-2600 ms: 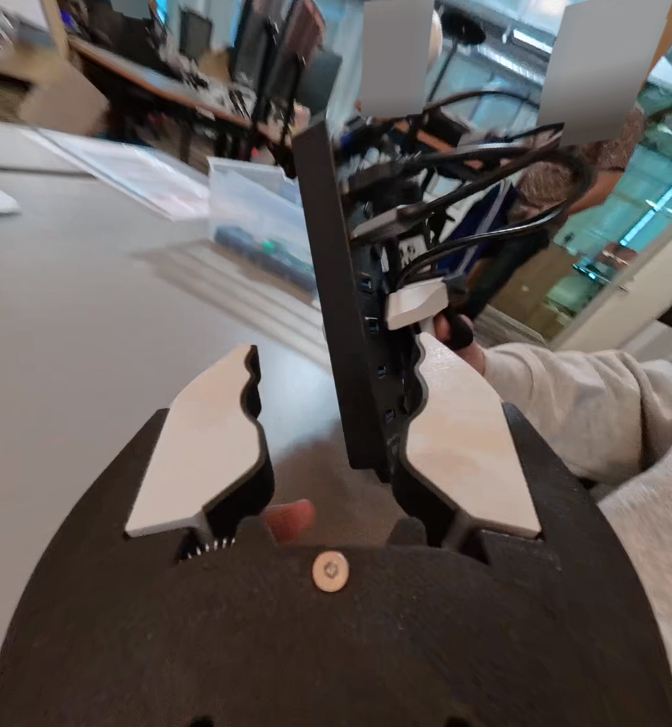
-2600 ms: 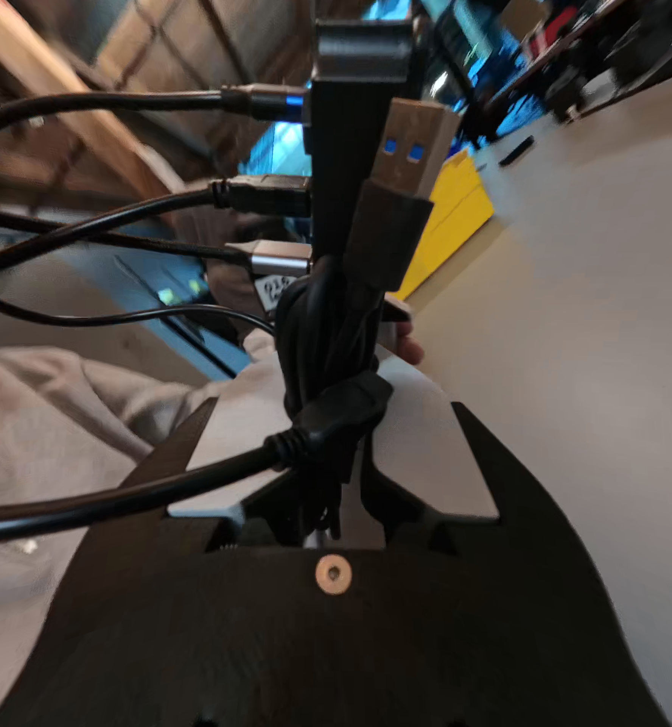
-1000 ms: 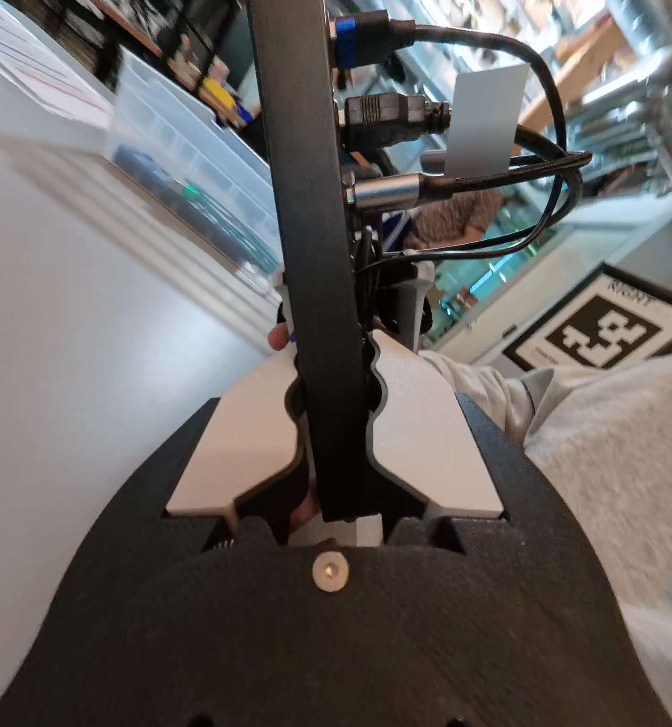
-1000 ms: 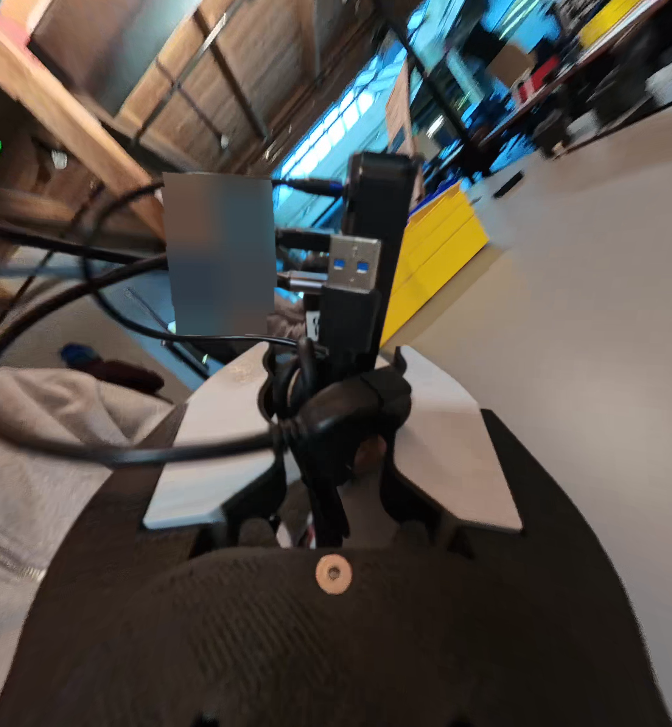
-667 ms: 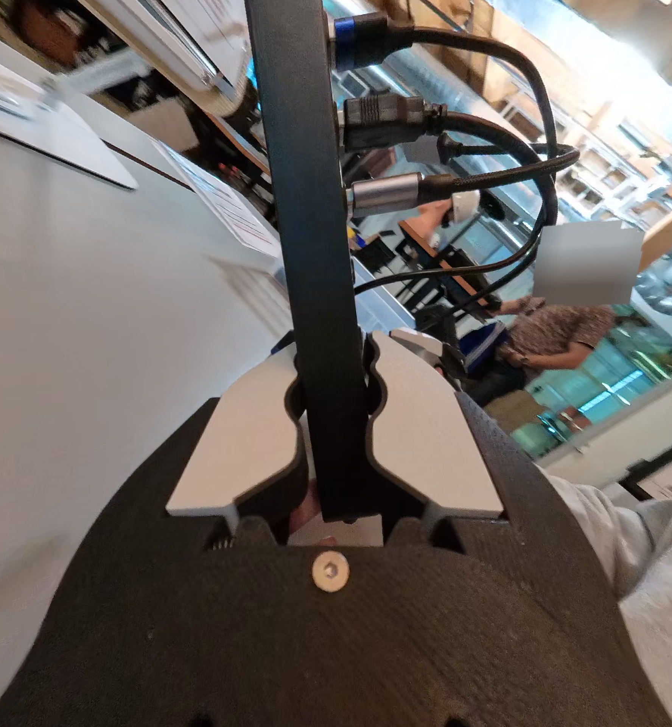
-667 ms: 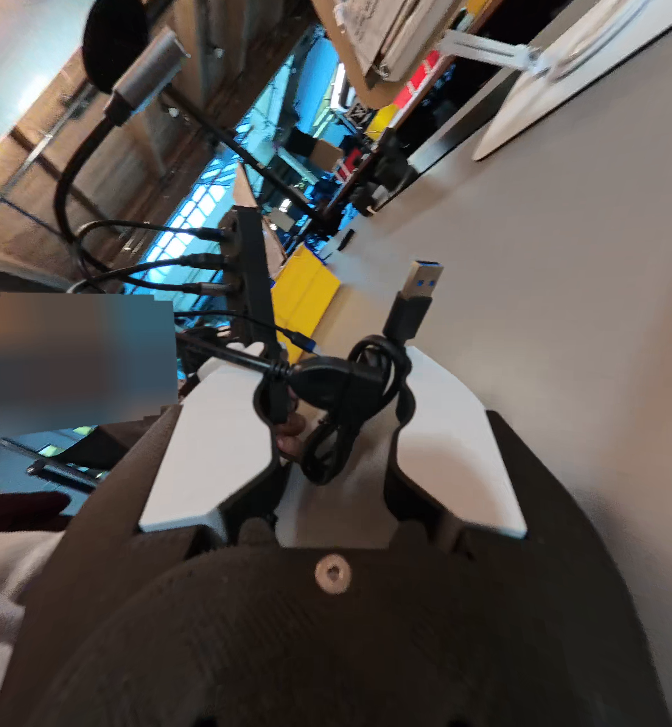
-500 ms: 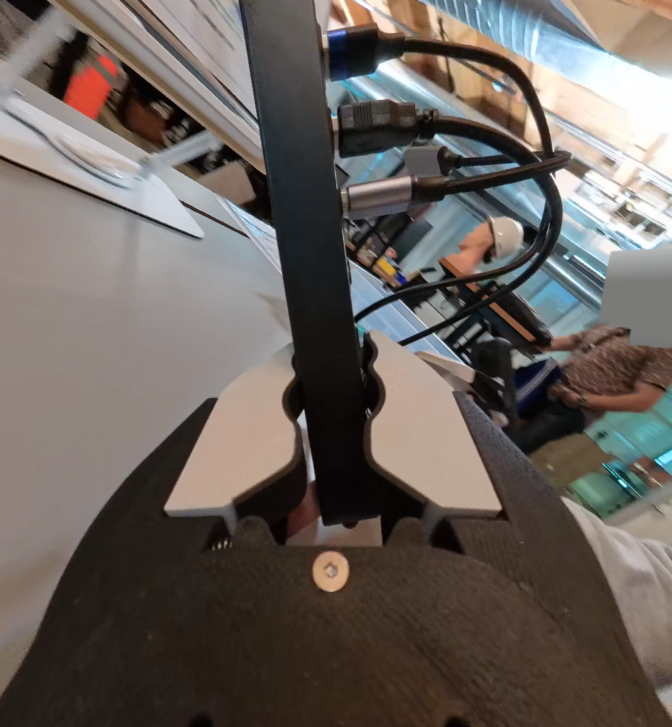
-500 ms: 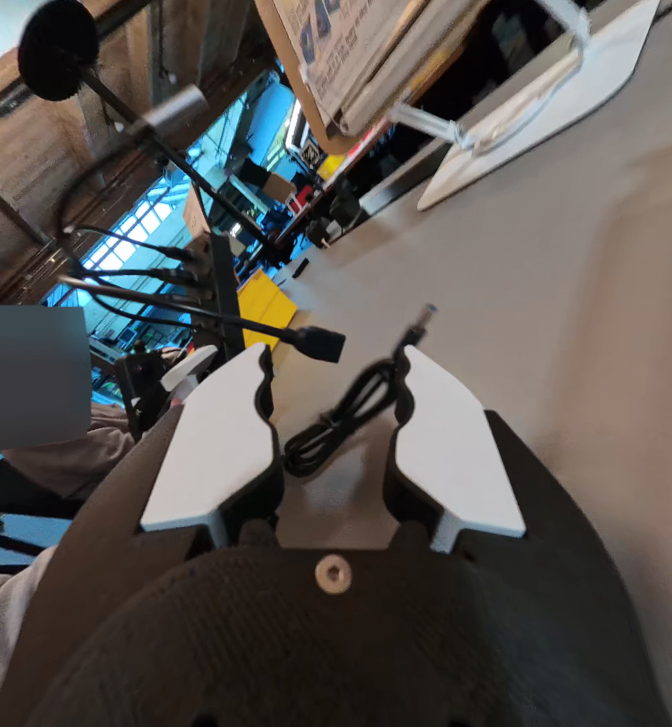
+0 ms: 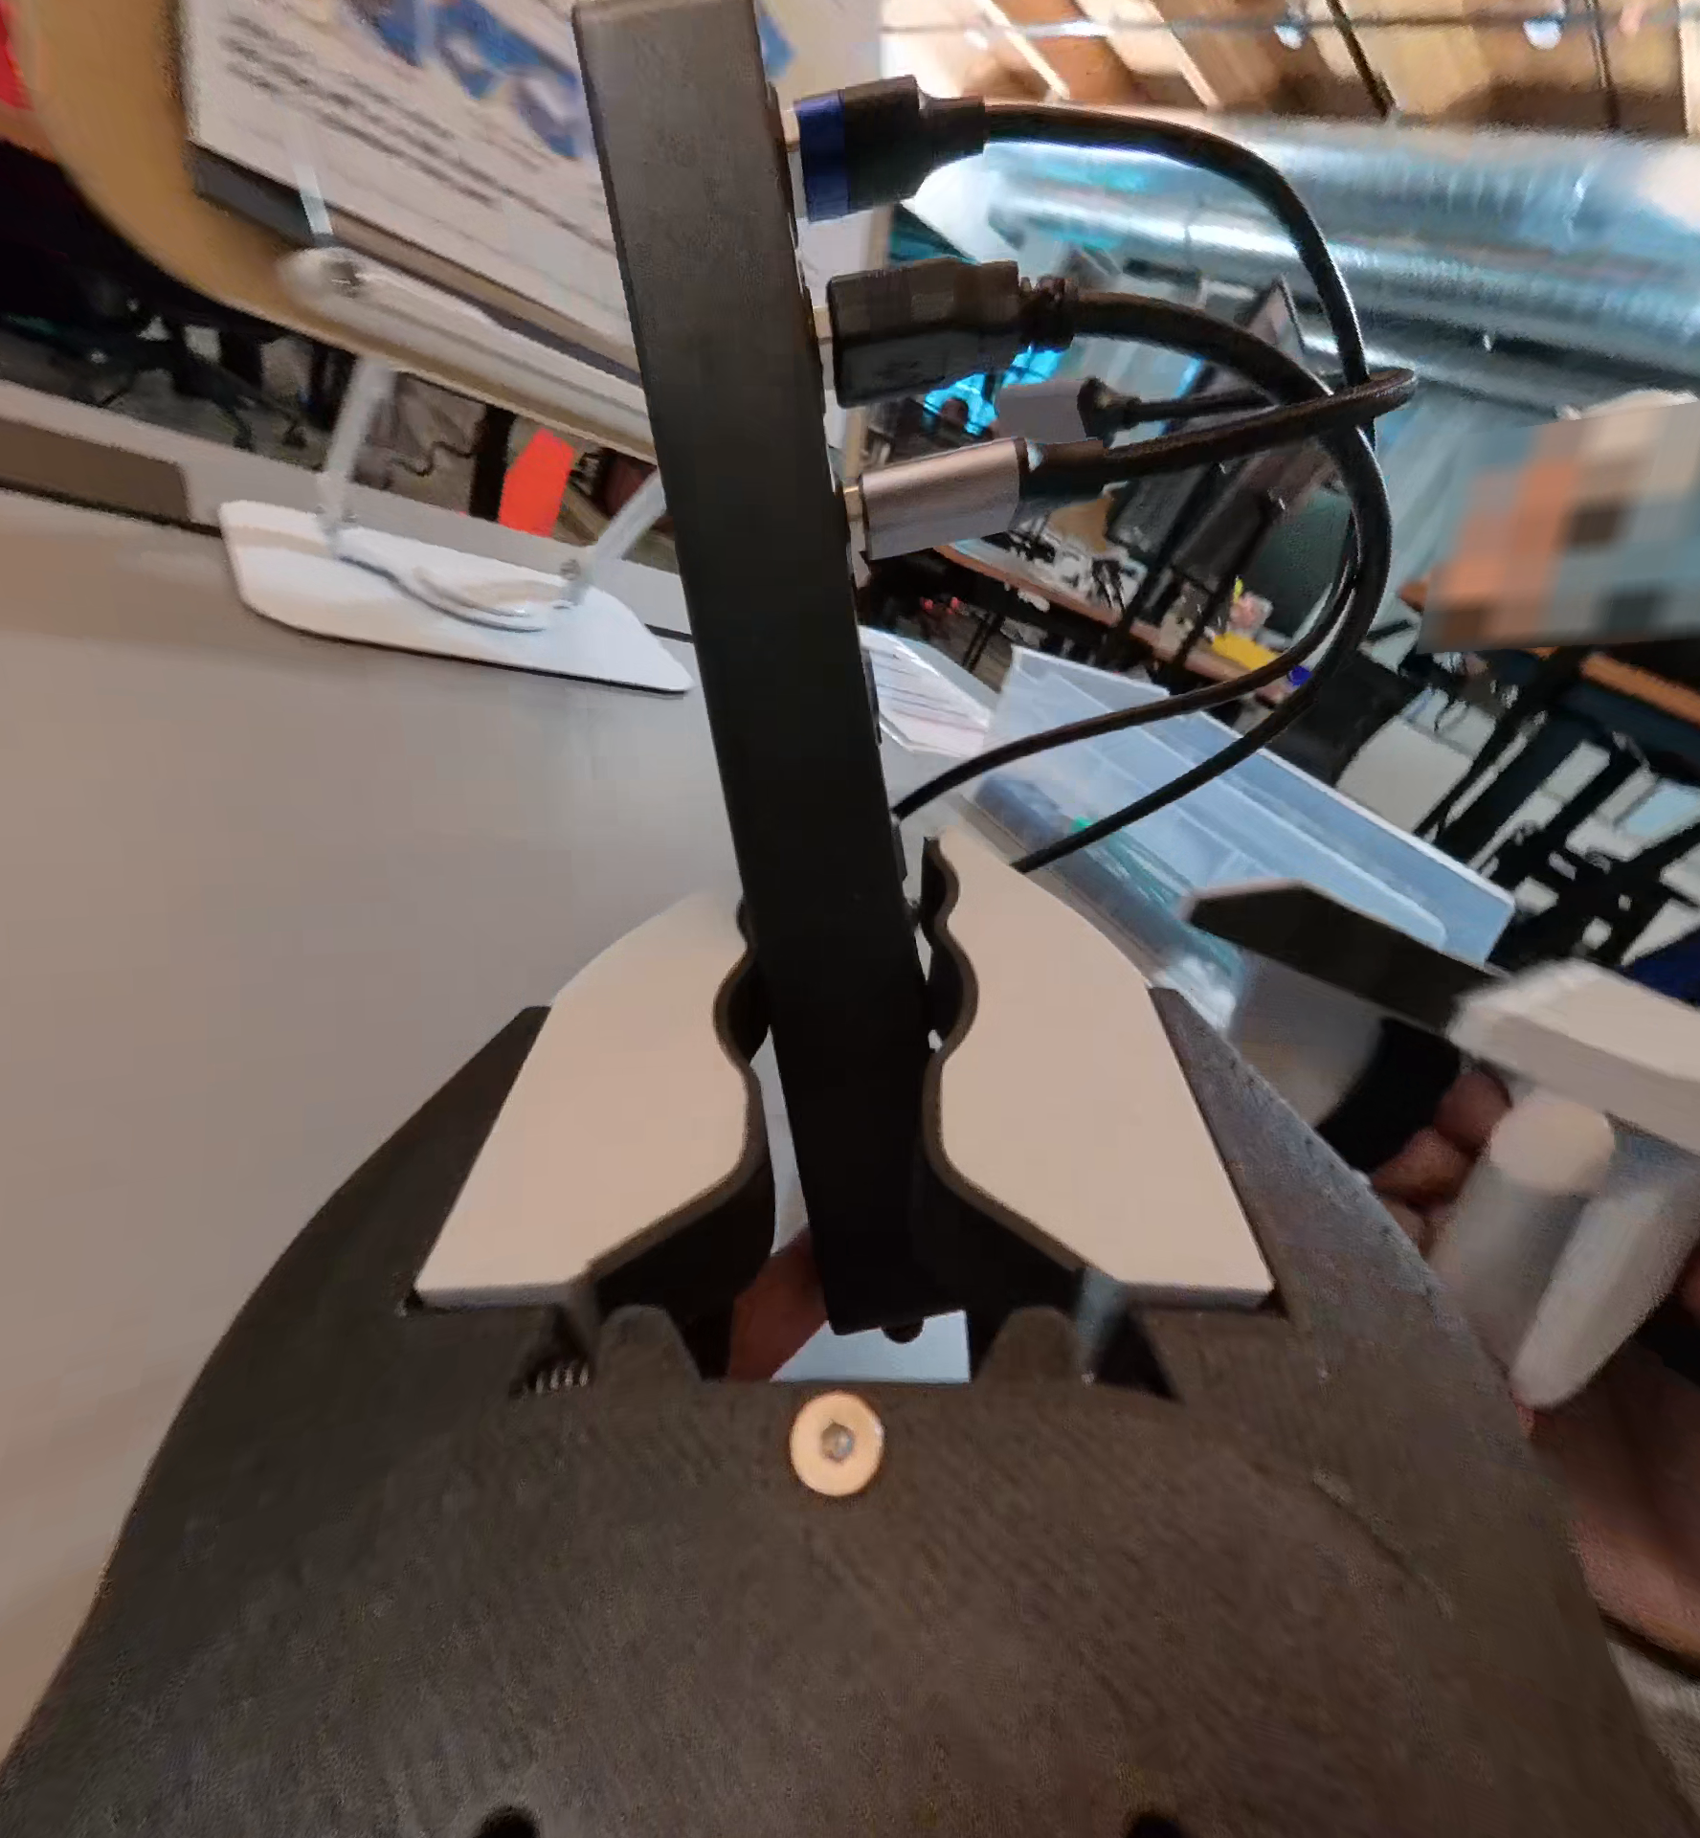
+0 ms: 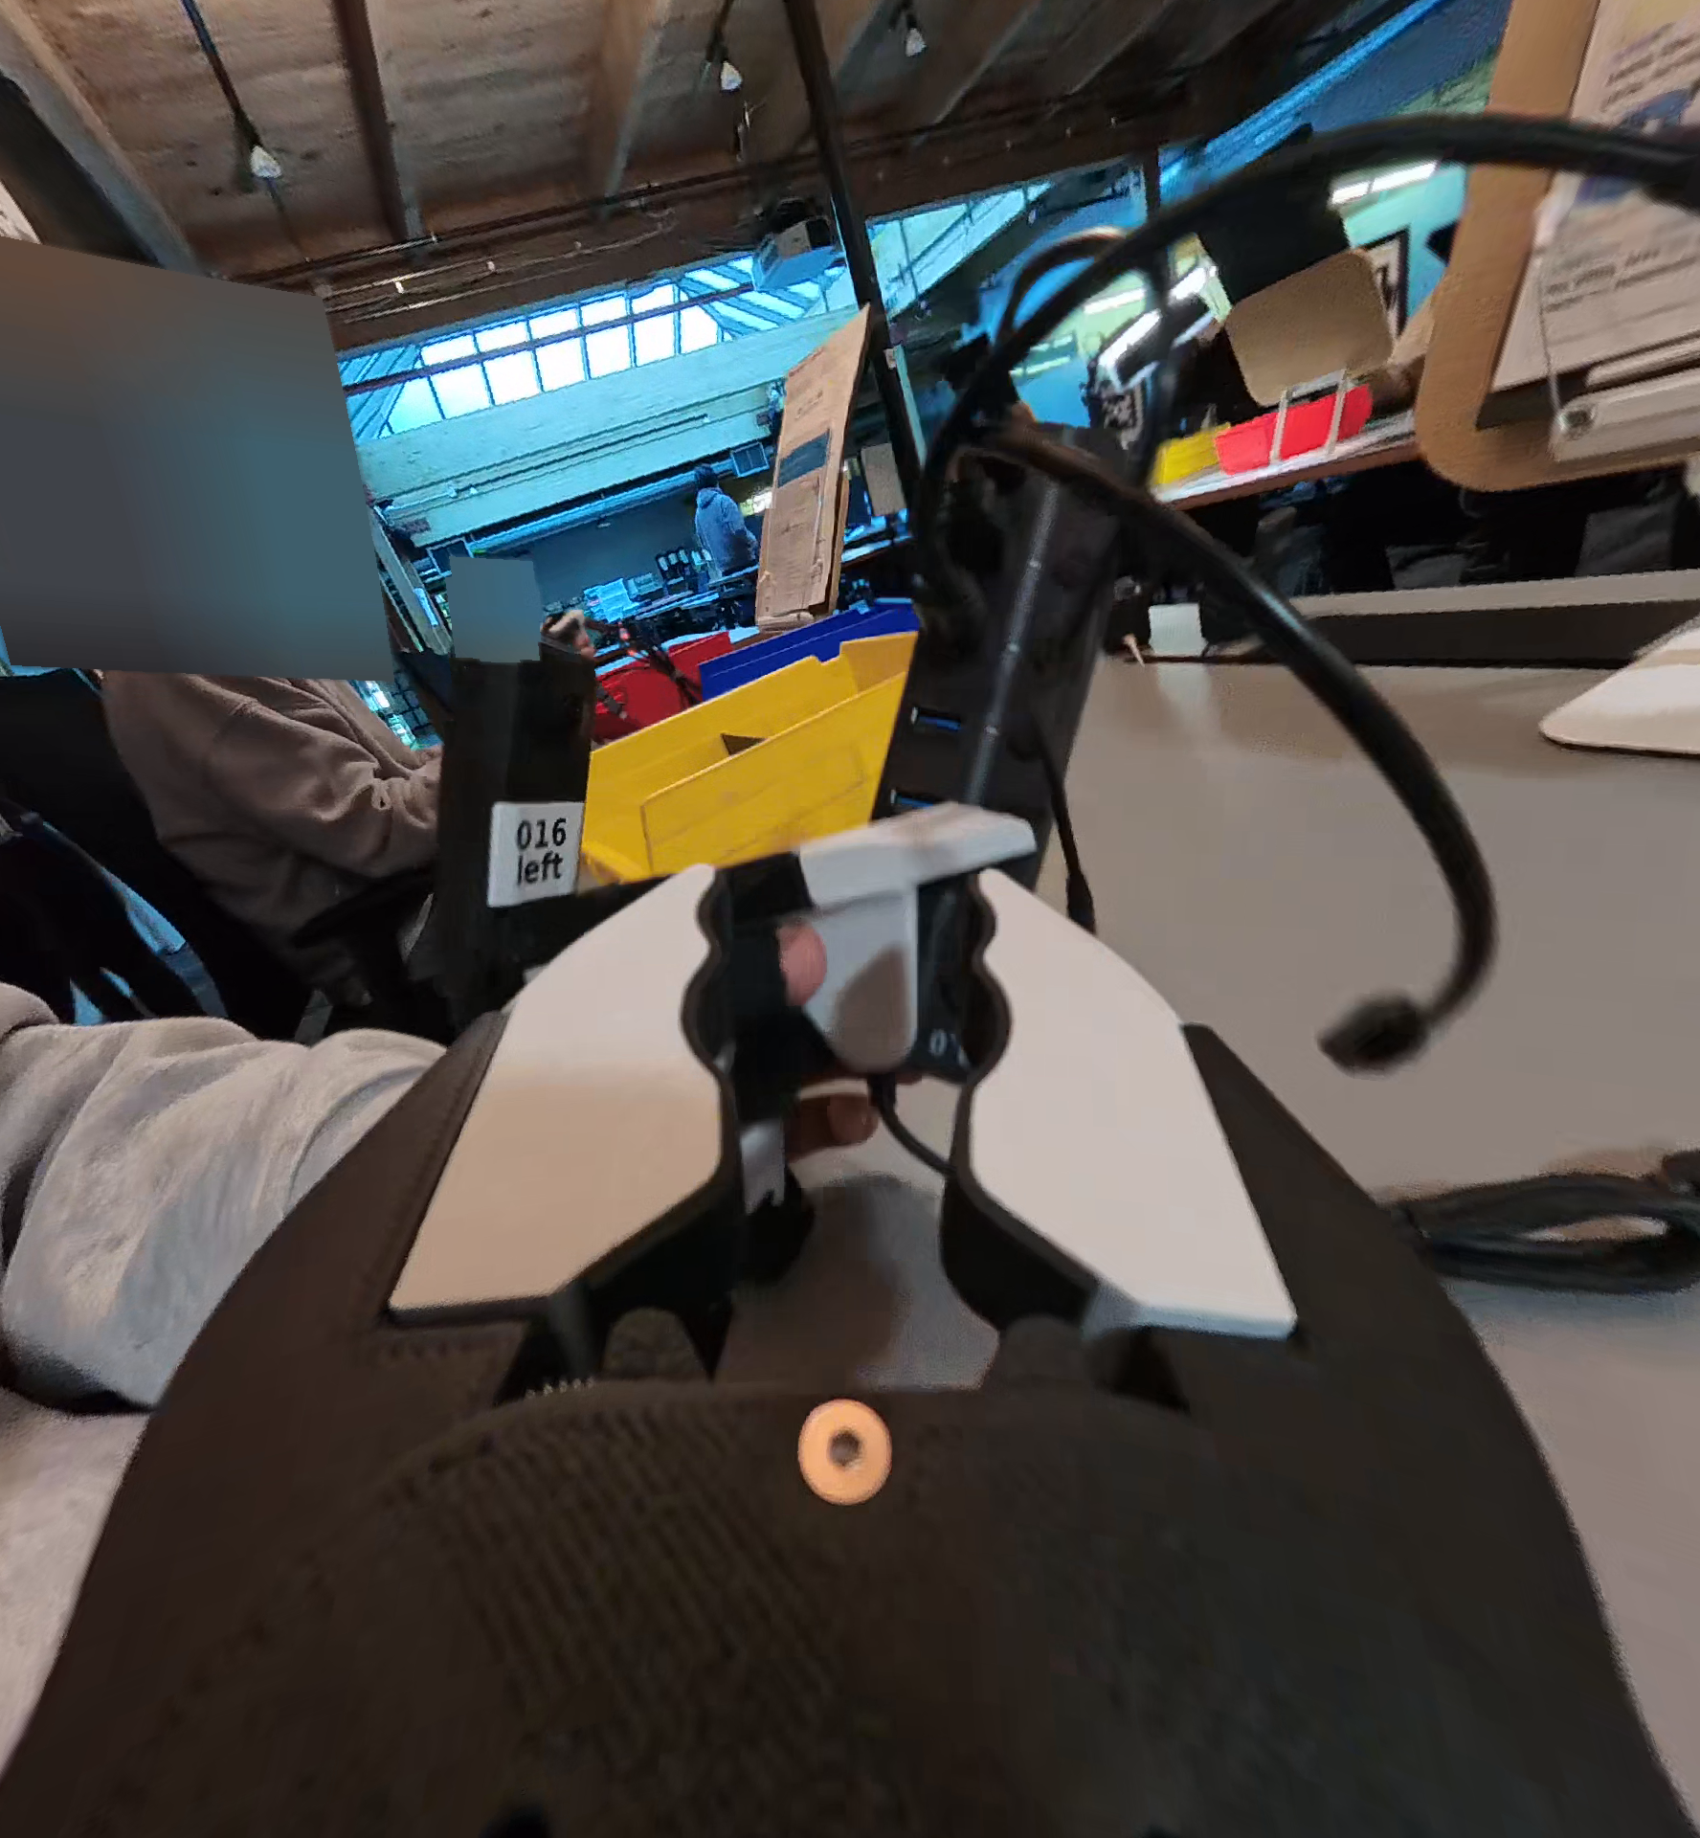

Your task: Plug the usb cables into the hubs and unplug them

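Between the white fingers of the left gripper (image 9: 831, 1005): one black USB hub (image 9: 757, 637), a long slim bar, clamped at its near end and standing upright, jaws closed tight against both flat faces. On the hub's right face, far end: three plugs seated, namely a blue-collared plug (image 9: 841, 154), a black plug (image 9: 926, 328) and a silver braided-cable plug (image 9: 936, 497); their cables (image 9: 1343, 557) loop out to the right and hang down. Beside them: a loose silver connector (image 9: 1045, 408), apparently not seated. Right gripper (image 10: 841, 980): jaws parted wide, holding nothing; through the gap the other gripper and the hub appear farther off. On the grey table (image 10: 1274, 895), near right: one coiled black cable (image 10: 1572, 1233), lying free. Mid-air to the right: a black cable end (image 10: 1373, 1034) dangling on a curved lead. Step judged in hand: unplugging, one cable off and set down, three remaining. Next move calls for the free gripper to close on a seated plug body, not its cable, and pull straight out along the port axis while the hub is held firm.
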